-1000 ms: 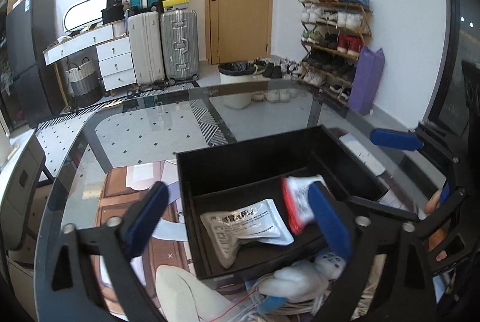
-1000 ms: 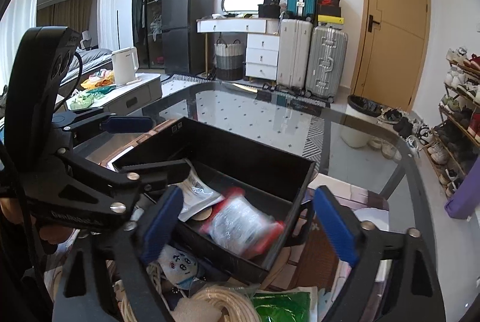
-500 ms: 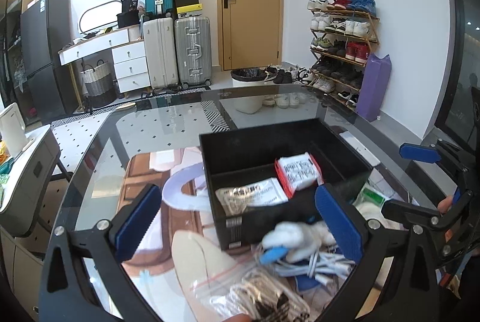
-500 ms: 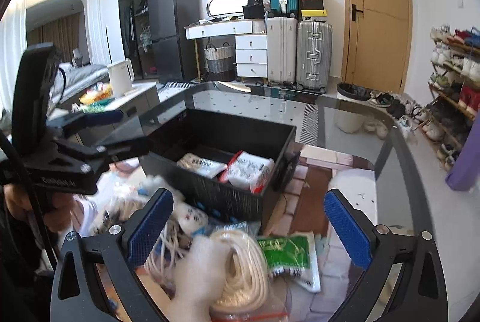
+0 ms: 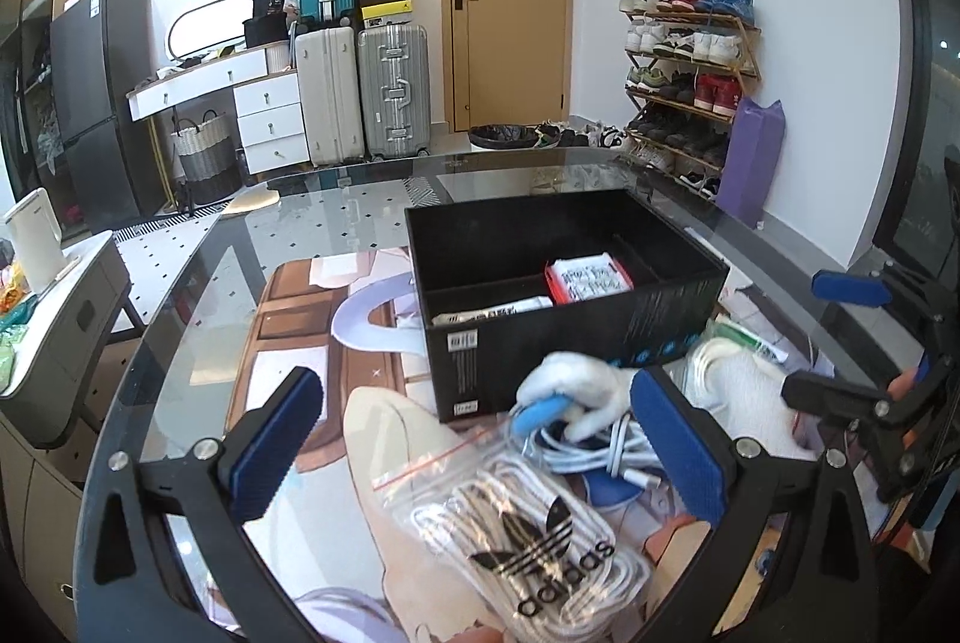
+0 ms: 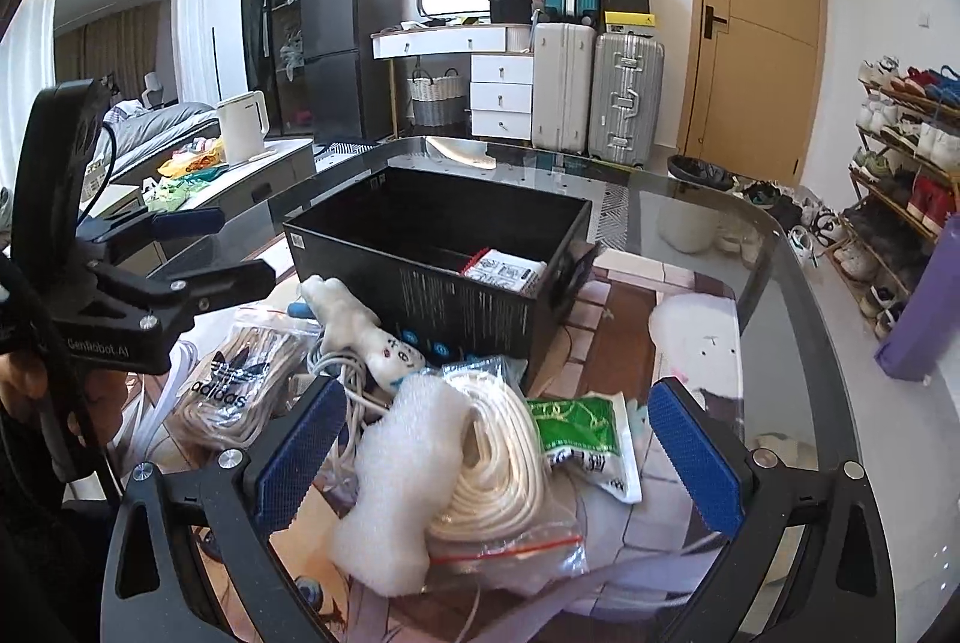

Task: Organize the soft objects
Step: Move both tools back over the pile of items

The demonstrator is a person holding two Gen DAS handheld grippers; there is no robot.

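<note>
A black box stands on the glass table and holds a red-edged white packet and a silvery packet. In front of it lies a heap: a white plush toy, white cables and a bagged bundle of laces. My left gripper hangs open over the heap, holding nothing. In the right wrist view my right gripper is wide open above a bagged coil of white rope, white foam and a green packet. Neither gripper touches anything.
The glass table's curved edge runs on the left, with a side cabinet and white kettle beyond. Suitcases, a door and a shoe rack line the far walls. A hand holds the left gripper's handle.
Both grippers have drawn back from over the box toward the table's near side. The heap in front of the box has come into view. The right jaws stand slightly wider.
</note>
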